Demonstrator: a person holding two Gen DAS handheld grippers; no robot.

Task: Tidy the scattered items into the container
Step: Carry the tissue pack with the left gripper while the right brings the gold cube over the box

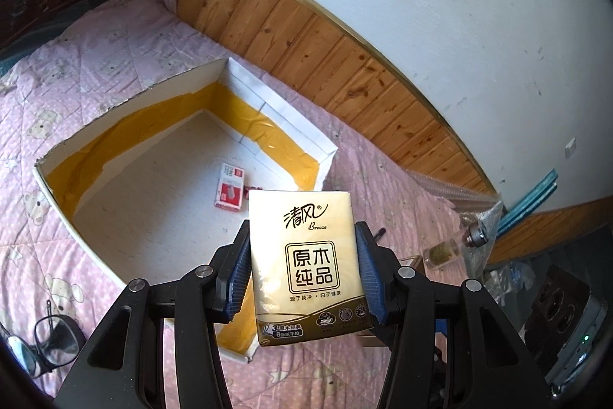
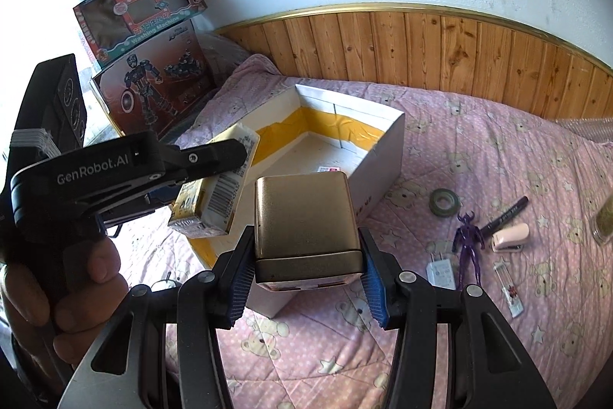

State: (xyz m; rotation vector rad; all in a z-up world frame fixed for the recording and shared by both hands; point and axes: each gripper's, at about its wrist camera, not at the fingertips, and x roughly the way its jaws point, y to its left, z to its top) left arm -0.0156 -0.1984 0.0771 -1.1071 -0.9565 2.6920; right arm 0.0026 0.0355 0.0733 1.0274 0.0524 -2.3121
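Note:
My left gripper (image 1: 302,267) is shut on a gold tissue pack (image 1: 306,255) and holds it over the near corner of an open white cardboard box (image 1: 126,106) with yellow tape inside. A red and white small box (image 1: 230,188) lies on the box floor. In the right wrist view my right gripper (image 2: 306,255) is shut on a gold metal tin (image 2: 304,221), held just short of the box's near wall (image 2: 383,156). The left gripper (image 2: 214,160) with the tissue pack (image 2: 214,194) hangs over the box's left side.
On the pink bear quilt (image 2: 479,148) right of the box lie a tape roll (image 2: 444,201), a purple figure (image 2: 469,240), a pen (image 2: 505,213), a pink stapler (image 2: 511,236), a white charger (image 2: 440,271) and a clear strip (image 2: 509,288). Glasses (image 1: 42,340) lie left. Toy boxes (image 2: 149,64) stand behind.

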